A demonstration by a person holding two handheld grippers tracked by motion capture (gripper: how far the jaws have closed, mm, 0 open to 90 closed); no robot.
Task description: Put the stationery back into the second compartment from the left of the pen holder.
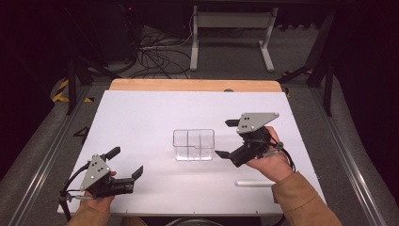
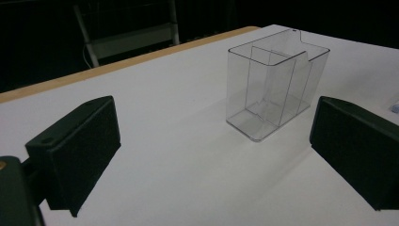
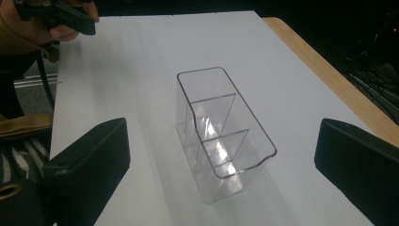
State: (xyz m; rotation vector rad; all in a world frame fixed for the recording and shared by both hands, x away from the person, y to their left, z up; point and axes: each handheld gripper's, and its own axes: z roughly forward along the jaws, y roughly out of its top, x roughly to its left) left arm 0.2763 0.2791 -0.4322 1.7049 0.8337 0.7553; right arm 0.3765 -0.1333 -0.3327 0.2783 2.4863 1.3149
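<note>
Left gripper (image 1: pixel 126 161) sits lower left of the high view, jaws spread wide, holding nothing. Right gripper (image 1: pixel 227 138) is right of centre, jaws also wide apart and empty — aimed at the clear plastic box with inner dividers (image 1: pixel 193 144), which stands upright mid-frame on the white tabletop (image 1: pixel 141 117). A white cylindrical stick (image 1: pixel 254 183) lies lower right, just beside the right wrist.
</note>
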